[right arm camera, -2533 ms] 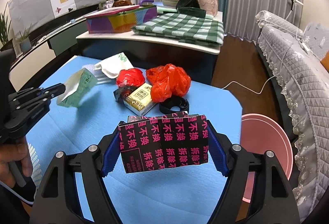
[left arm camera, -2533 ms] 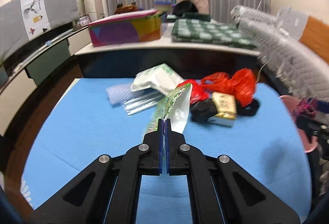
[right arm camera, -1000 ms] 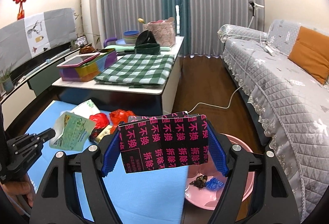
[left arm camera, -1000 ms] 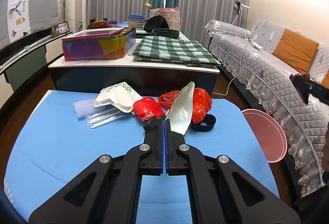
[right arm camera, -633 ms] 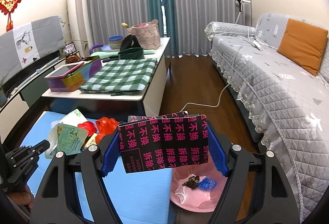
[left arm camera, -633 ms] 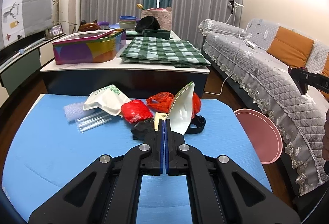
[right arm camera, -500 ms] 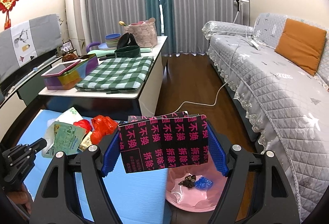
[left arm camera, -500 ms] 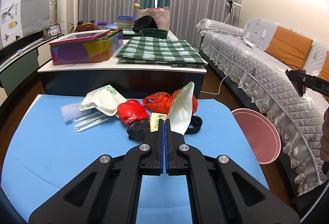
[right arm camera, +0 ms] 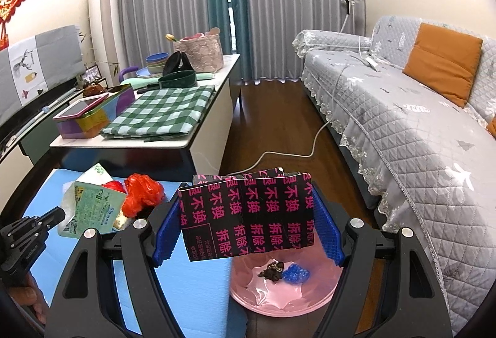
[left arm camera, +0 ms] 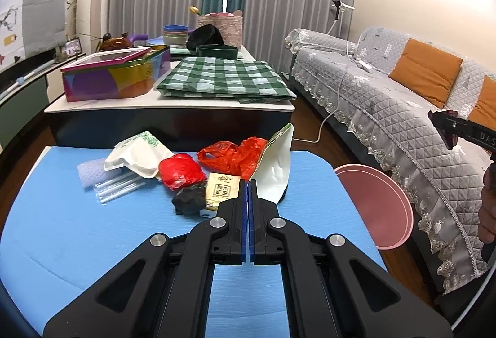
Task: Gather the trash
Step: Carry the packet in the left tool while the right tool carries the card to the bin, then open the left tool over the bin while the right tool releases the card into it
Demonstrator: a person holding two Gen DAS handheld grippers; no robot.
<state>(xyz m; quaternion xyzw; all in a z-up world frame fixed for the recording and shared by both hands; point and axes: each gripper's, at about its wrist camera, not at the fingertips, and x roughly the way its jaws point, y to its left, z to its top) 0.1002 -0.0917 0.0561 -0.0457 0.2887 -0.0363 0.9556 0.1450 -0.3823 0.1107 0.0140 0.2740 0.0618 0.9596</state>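
Note:
My left gripper point(left arm camera: 248, 183) is shut on a green and white pouch point(left arm camera: 275, 166), held above the blue table point(left arm camera: 77, 232); the pouch also shows in the right wrist view point(right arm camera: 93, 209). My right gripper point(right arm camera: 248, 214) is shut on a black box with pink characters point(right arm camera: 246, 215), held over the pink bin point(right arm camera: 279, 291), which holds two small scraps. The bin also shows right of the table in the left wrist view point(left arm camera: 375, 211). On the table lie red bags point(left arm camera: 229, 153), a red bundle point(left arm camera: 181, 172), a gold box point(left arm camera: 221, 190), a black scrap point(left arm camera: 189, 201), a white pouch point(left arm camera: 139, 156) and clear tubes point(left arm camera: 117, 187).
A low white table point(left arm camera: 173, 104) with a green checked cloth point(left arm camera: 223, 80), a colourful tin point(left arm camera: 114, 77) and bowls stands behind. A grey sofa point(right arm camera: 418, 136) with orange cushions runs along the right. A white cable point(right arm camera: 279, 153) lies on the wood floor.
My right gripper has swung right with the black box, from over the table to above the pink bin. My left gripper has lifted the pouch and drawn back a little.

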